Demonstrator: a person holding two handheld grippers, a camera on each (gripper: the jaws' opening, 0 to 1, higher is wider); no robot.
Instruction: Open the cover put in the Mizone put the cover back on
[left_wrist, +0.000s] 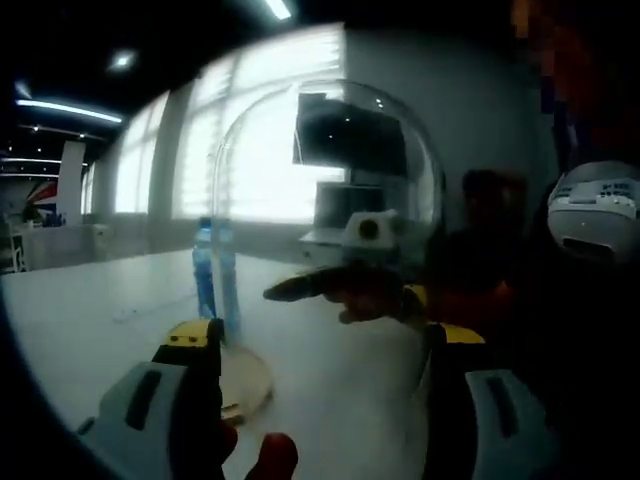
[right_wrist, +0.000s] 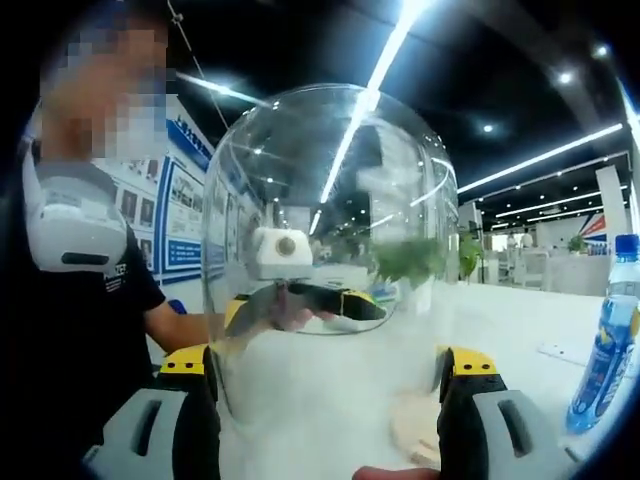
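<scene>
Backlit windows (left_wrist: 250, 130) darken bottle (left_wrist: 206, 270) behind clear cover (left_wrist: 330, 200).

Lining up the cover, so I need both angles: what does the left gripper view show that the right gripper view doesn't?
Left gripper view: a dark monitor and bright windows behind the dome, with the right claw seen through the glass. Right gripper view: wall posters, a green plant, and the left claw through the glass. Shared: dome, blue bottle, wooden base, white table, and a person.
</scene>
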